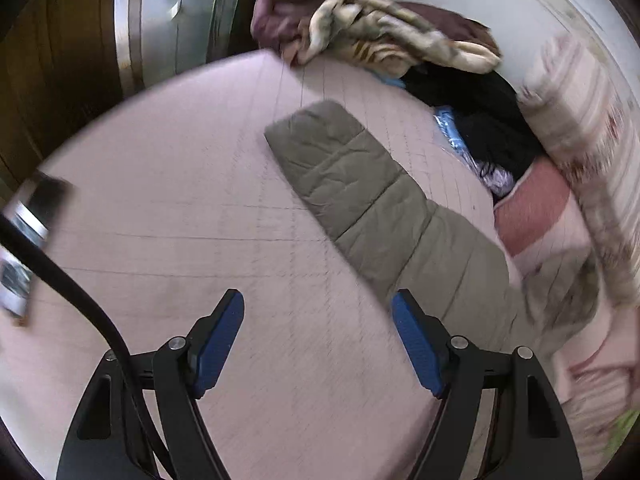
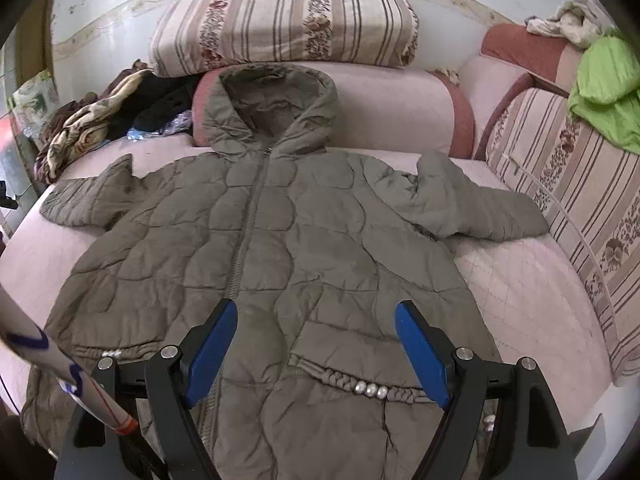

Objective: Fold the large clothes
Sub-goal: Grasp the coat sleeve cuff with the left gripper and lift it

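An olive quilted hooded coat (image 2: 280, 248) lies flat, front up and zipped, on the pink bed cover (image 2: 528, 292), both sleeves spread outward and the hood resting on a pink bolster. My right gripper (image 2: 316, 312) hovers open over the coat's lower front, above the waist drawstring, with nothing between its blue pads. In the left wrist view, one sleeve (image 1: 360, 192) of the coat stretches across the pink cover (image 1: 168, 208). My left gripper (image 1: 318, 304) hangs open above bare cover just left of that sleeve, holding nothing. The image is motion-blurred.
A heap of brown and patterned clothes (image 1: 360, 28) and dark garments (image 1: 480, 120) sits at the bed's far corner. Striped floral cushions (image 2: 288, 20) line the wall and the right side (image 2: 568, 200). A green cloth (image 2: 604, 88) lies on a cushion. A wardrobe (image 1: 60, 80) stands beyond the bed edge.
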A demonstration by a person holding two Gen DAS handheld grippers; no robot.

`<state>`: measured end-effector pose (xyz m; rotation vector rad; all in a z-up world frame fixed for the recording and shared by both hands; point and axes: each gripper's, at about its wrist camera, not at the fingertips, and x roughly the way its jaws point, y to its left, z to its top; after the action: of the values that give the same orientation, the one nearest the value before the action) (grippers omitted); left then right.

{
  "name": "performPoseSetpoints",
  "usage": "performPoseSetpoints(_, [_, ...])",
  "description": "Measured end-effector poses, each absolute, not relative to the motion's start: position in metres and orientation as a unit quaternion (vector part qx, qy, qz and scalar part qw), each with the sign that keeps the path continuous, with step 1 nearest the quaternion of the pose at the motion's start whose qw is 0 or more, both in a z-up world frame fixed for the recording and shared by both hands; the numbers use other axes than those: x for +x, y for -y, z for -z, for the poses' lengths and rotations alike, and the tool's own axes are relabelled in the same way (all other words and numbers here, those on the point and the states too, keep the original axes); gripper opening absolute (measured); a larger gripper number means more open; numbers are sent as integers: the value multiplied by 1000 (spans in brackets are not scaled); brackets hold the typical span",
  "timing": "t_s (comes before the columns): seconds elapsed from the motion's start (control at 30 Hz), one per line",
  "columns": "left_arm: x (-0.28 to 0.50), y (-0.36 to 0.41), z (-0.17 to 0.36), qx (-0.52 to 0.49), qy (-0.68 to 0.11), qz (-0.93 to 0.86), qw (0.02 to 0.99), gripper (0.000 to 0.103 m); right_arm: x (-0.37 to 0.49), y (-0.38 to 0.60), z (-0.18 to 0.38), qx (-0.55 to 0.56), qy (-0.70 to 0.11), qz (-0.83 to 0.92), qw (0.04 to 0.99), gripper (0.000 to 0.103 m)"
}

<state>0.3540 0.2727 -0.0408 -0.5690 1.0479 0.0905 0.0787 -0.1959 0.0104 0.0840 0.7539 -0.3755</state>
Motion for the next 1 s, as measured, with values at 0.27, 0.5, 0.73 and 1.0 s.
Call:
performPoseSetpoints(0.27, [414,-288,108,-416,-483,10,771,74,96,222,17,56,-391,205,896,85])
performPoseSetpoints(0.5, [457,-283,128,-470,-456,32,755,74,110,230,29,55,-399,218,889,85])
performPoseSetpoints(0.73, [487,-279,132,-475,-463,11,748,64,122,234,44,55,-421,219,879,85])
performPoseSetpoints(1.0, [486,-237,92,-399,-496,26,771,8,113,244,43,75,-416,223,878,83])
